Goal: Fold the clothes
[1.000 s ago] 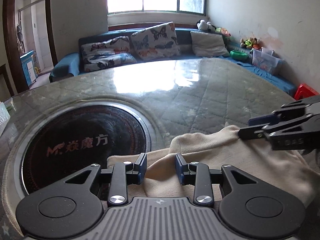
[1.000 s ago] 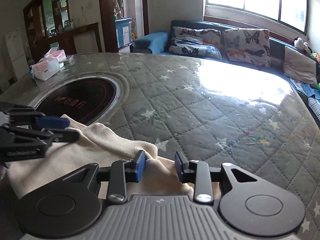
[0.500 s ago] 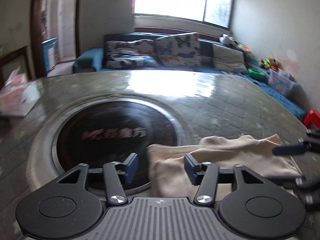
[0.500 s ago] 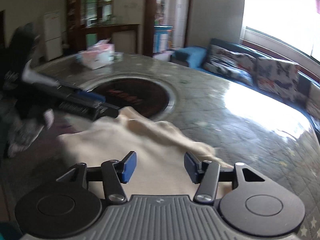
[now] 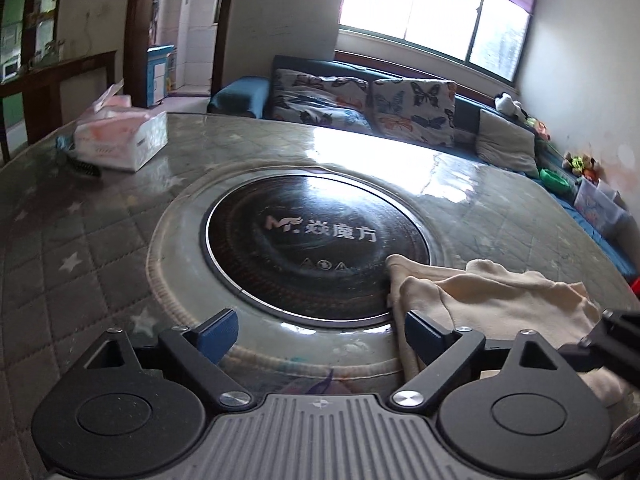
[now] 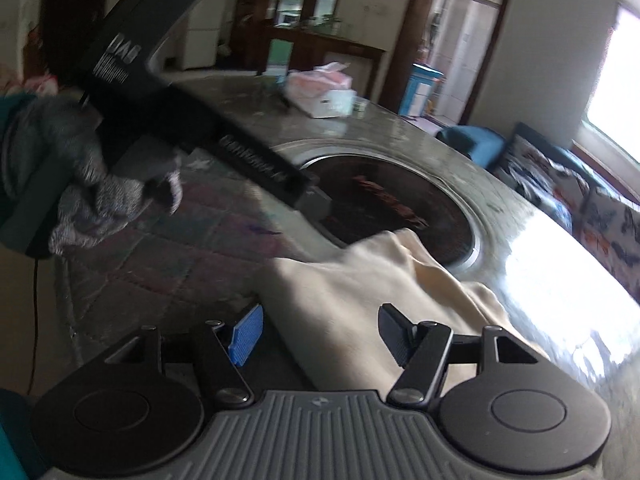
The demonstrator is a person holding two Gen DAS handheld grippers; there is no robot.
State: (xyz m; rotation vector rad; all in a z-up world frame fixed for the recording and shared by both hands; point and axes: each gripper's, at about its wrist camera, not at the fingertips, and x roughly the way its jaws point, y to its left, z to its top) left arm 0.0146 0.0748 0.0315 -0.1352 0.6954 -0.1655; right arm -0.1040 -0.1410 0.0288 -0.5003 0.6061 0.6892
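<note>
A cream-coloured, soft fleece garment is seen lying in a loosely folded heap on the round bench, which is covered with a grey-green quilted cloth printed with pale stars under a glossy sheet. One edge of the garment rests on the rim of the round black glass hob plate set into the middle of the bench.

The left gripper is held with its jaws spread wide and nothing between them. The garment lies just beyond and to the right of the right-hand jaw, whose blue pad is seen just beside the cloth's near edge; whether it touches cannot be told. The hob plate lies straight ahead of the jaws. Far ahead and to the left, a white and pink tissue box is seen on the bench.

The right gripper is likewise held with its jaws spread apart and nothing pinched. The garment is spread directly ahead of and partly between these jaws, below them, extending forward to the hob plate. Up and to the left of the jaws, the black body of the left gripper is seen, held by a hand in a grey knitted glove. The picture from the right wrist is blurred.

A blue sofa with butterfly-printed cushions is seen beyond the bench, under a bright window.
</note>
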